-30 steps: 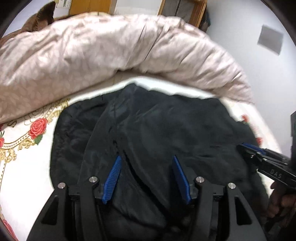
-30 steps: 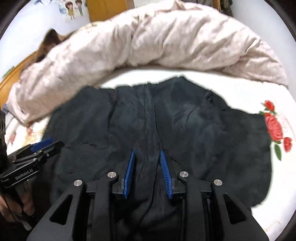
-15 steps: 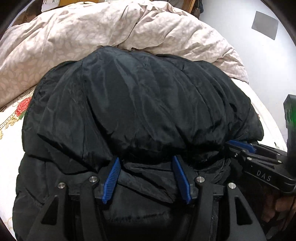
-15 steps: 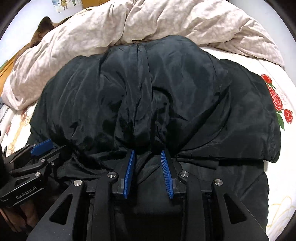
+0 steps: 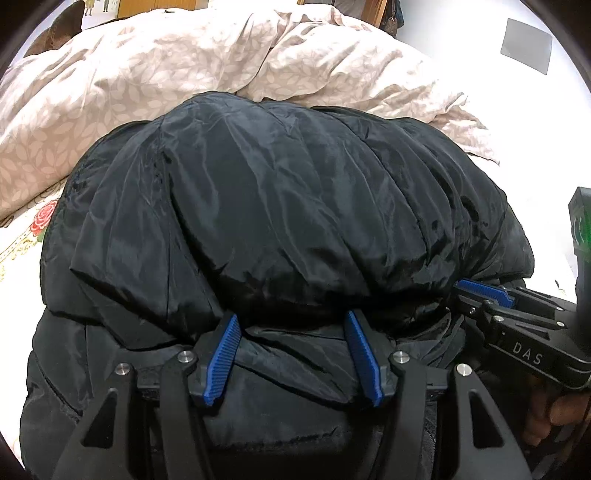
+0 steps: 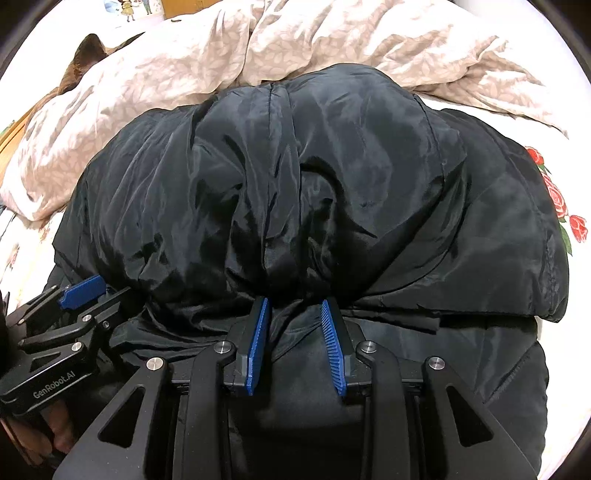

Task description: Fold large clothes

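While both grippers pinch its near edge, the black jacket (image 5: 288, 206) lies on the bed (image 6: 480, 107), far half folded toward the camera over the near half, a puffed dome of shiny fabric in front of the beige leaf-print duvet (image 5: 184, 74). Rose-print sheet (image 6: 557, 199) shows at either side.

Left gripper (image 5: 291, 325): jaws set fairly wide, a thick bunch of jacket hem between the blue pads, fabric bulging against both, so it reads as gripped. Right gripper (image 6: 295, 314): jaws narrower, pinching a gathered pleat of the folded edge. A hand (image 5: 550, 413) shows behind the right tool in the left view.

Handling, judged: padded, slick nylon-type shell, soft and bulky, light for its size. Traps air, so the fold springs up and will need pressing flat. Slippery surface means thin single-layer pinches may slide out; better to take hold at the hem or seams, or grab several layers bunched together, as now. Nothing fragile; any zipper is hidden.

Writing: "DAS" on the right gripper body in the left view; "GenRobot.AI" on the left gripper body in the right view. Green light glows on a device at the right edge of the left view. Cartoon poster (image 6: 129, 11) on the far wall, no readable text. No label visible on the jacket.
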`<state>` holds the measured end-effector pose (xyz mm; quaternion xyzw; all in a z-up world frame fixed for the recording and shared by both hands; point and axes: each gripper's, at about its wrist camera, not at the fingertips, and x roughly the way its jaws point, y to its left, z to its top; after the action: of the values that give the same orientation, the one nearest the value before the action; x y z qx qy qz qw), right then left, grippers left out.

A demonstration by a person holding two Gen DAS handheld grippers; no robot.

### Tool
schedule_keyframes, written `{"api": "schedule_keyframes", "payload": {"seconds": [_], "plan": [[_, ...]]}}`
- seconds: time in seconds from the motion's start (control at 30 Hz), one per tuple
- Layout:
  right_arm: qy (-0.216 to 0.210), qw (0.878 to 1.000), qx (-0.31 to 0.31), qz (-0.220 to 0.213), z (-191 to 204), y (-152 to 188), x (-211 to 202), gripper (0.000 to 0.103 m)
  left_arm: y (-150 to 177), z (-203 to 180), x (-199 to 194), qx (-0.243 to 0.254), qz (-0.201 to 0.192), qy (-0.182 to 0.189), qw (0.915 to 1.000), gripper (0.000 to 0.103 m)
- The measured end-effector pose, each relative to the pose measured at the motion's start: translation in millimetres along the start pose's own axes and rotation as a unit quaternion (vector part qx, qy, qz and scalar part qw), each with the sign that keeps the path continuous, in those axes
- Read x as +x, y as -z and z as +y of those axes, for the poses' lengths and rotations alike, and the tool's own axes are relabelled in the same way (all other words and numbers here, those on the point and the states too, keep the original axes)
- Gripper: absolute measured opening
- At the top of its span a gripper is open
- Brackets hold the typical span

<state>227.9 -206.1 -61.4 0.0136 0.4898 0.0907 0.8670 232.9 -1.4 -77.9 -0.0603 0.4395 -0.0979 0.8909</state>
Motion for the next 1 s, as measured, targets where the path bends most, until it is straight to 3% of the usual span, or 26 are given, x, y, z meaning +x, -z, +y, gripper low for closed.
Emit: {"api": "schedule_keyframes", "payload": {"seconds": [0.17,0.37,0.8,1.0], "plan": [[-0.003,1.0,0.005,0.016,1.4,-6.7,-6.7,0.031,-9.9,-4.1,-10.3,-0.009,0.023,-0.006,0.9997,0.06],[-0.003,1.0,0.019,-0.022,5.7,6.2,-66.7,0.031,-8.6,-12.7,-63.4,-0.017,0.007,-0.014,0.9997,0.06],[-0.01,0.998,0.013,-0.065,24.9,75.9,-179.7,0.031,33.9,-36.4,-196.5,-0.003,-0.054,-0.017,0.9984,0.06],[-0.017,0.997,0.023,-0.066,25.7,112.7,-209.4,0.032,62.0,-38.7,-227.8,0.004,-0.059,-0.031,0.9978,0.06]]}}
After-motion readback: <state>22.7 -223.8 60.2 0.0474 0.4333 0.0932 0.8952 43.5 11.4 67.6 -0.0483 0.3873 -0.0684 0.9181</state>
